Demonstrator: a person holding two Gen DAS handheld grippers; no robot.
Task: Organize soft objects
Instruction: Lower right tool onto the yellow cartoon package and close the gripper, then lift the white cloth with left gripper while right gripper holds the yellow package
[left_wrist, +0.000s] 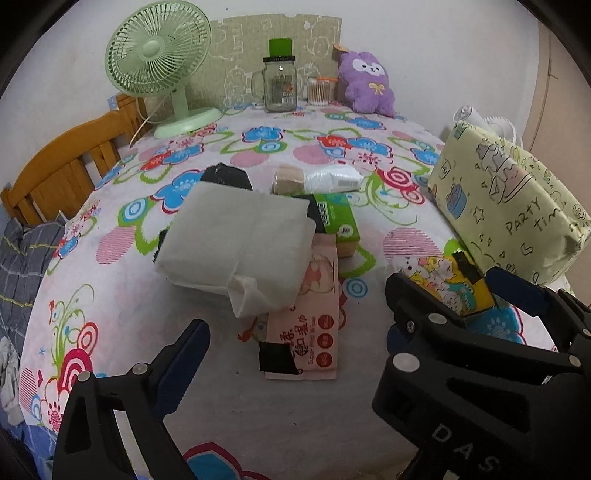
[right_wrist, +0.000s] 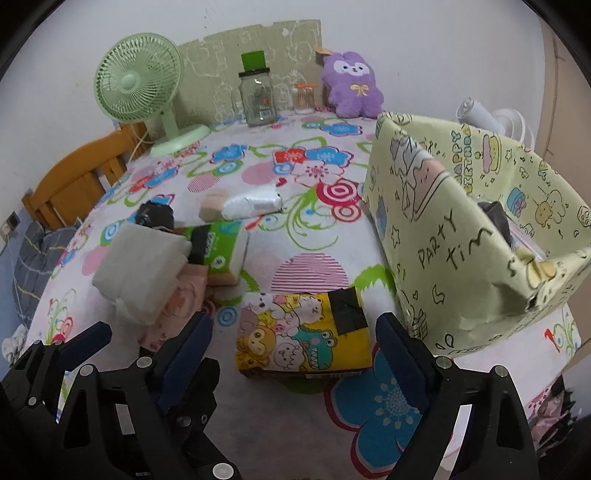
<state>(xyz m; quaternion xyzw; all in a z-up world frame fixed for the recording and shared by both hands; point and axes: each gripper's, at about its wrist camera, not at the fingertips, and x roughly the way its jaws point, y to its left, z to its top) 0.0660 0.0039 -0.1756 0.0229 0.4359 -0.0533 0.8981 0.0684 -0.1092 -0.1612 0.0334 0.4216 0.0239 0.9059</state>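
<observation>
A white tissue pack (left_wrist: 236, 243) lies on top of a pink wipes pack (left_wrist: 310, 328) and a green tissue pack (left_wrist: 338, 221) at the table's middle. A yellow cartoon tissue pack (right_wrist: 303, 332) lies in front of the right gripper (right_wrist: 295, 339), between its open fingers. The left gripper (left_wrist: 295, 332) is open and empty, hovering just before the pink pack. A yellow-green paper-wrapped box (right_wrist: 461, 229) stands at the right with some items inside. A white-and-beige pack (right_wrist: 243, 203) and a black soft item (right_wrist: 155, 216) lie farther back.
A green fan (left_wrist: 159, 59), a glass jar (left_wrist: 279, 86), a cotton-swab tub (left_wrist: 318, 90) and a purple plush (left_wrist: 365, 83) stand along the back wall. A wooden bed frame (left_wrist: 66, 166) is at the left beyond the table edge.
</observation>
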